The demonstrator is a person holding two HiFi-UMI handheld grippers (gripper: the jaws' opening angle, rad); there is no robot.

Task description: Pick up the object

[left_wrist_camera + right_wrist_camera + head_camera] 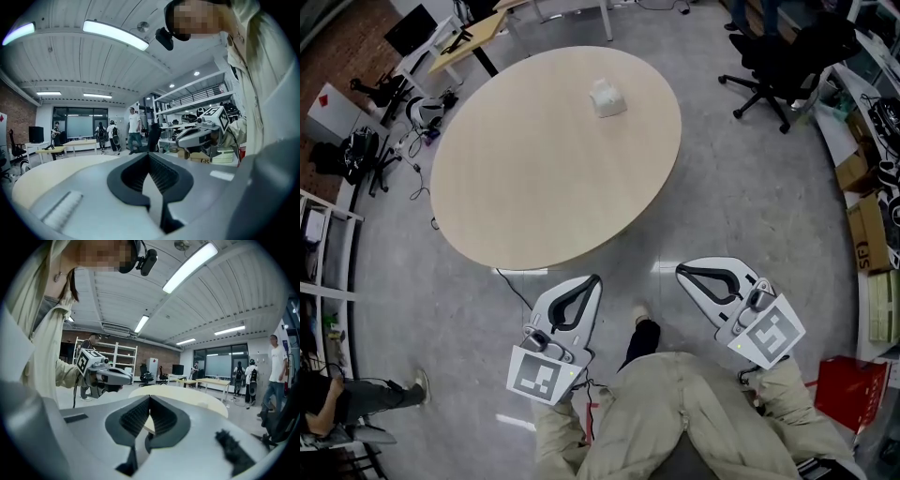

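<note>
Approach to the white object (607,97), lying at 1 o'clock on the round table (534,178), well apart from the left gripper (594,280) and right gripper (681,271), both clenched empty off the 6 o'clock rim. Step nearer, spread one pair of jaws early, straddle squarely, then close gently.

The object (607,97), small, white and boxy, rests on the far part of the round, light wooden table (534,178), near its edge.
</note>
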